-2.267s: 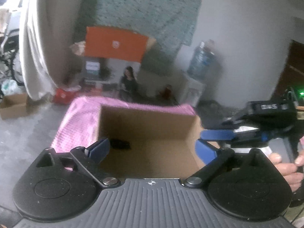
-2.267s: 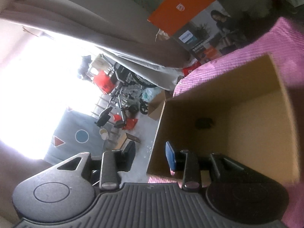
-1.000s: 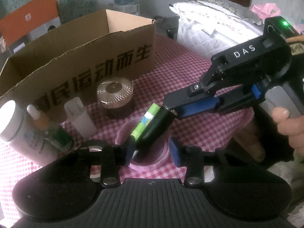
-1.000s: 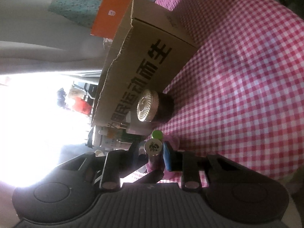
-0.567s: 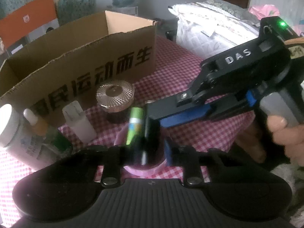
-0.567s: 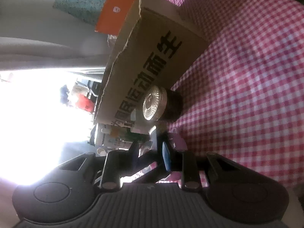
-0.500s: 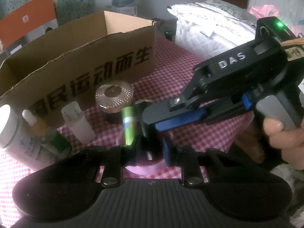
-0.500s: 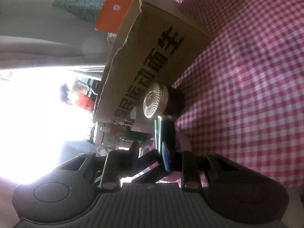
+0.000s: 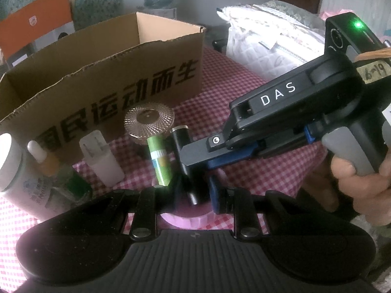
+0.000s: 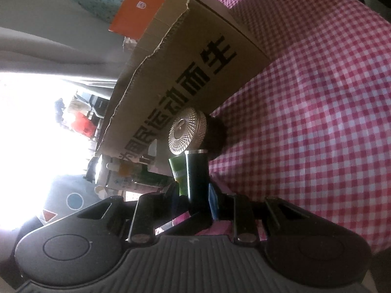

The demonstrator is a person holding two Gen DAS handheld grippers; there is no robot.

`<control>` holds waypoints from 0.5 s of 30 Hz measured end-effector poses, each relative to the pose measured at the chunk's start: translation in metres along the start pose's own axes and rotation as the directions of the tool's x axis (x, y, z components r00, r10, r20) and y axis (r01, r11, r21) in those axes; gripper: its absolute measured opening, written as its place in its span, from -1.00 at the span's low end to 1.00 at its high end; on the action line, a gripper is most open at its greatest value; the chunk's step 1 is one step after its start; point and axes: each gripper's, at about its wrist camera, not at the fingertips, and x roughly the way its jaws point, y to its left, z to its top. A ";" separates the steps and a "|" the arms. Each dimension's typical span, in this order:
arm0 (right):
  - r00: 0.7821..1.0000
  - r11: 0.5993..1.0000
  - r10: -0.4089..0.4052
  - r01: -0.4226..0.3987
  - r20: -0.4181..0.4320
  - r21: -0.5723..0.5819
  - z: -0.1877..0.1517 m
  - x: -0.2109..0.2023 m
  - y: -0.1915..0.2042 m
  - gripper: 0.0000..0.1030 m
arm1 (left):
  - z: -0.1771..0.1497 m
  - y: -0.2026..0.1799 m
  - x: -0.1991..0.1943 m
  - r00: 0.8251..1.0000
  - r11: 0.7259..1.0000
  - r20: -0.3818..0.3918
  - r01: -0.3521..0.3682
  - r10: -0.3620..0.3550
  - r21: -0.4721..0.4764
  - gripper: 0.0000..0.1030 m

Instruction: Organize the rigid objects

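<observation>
The left wrist view showed the right gripper (image 9: 193, 157) from outside, its jaws pinching a black tube (image 9: 184, 161) that stood nearly upright beside a green tube (image 9: 160, 162), both rising from a pink cup (image 9: 185, 216). The left gripper (image 9: 185, 193) straddled that cup; its jaws stood close about it, but I cannot tell whether they pressed it. Only this view showed the holding hand (image 9: 356, 180), a white bottle (image 9: 14, 171), a dropper bottle (image 9: 46, 161) and a clear bottle (image 9: 101, 162). The right wrist view alone gave the black tube's silver rim and the checked cloth (image 10: 305, 112) stretching past the cardboard box (image 10: 195, 56) and round-lidded jar (image 10: 188, 131). A second earlier both tubes leaned; now they stood straighter.
</observation>
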 end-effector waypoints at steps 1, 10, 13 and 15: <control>1.000 1.000 -0.003 0.003 0.001 0.002 0.000 0.001 0.001 -0.45 | 0.000 0.001 0.000 1.000 1.000 -0.001 0.003 -0.003 -0.003 -0.54; 0.999 0.999 -0.032 0.032 0.018 -0.024 0.009 0.014 0.014 -0.42 | 0.001 0.003 0.004 1.000 1.000 -0.009 -0.003 0.003 -0.007 -0.50; 0.999 0.998 -0.043 0.044 0.024 -0.036 0.008 0.020 0.021 -0.42 | 0.001 0.003 0.007 1.000 1.000 -0.019 0.000 0.000 -0.015 -0.46; 0.998 0.998 -0.049 0.050 0.028 -0.047 0.008 0.023 0.023 -0.41 | 0.001 0.003 0.009 1.000 1.000 -0.025 -0.002 0.001 -0.024 -0.46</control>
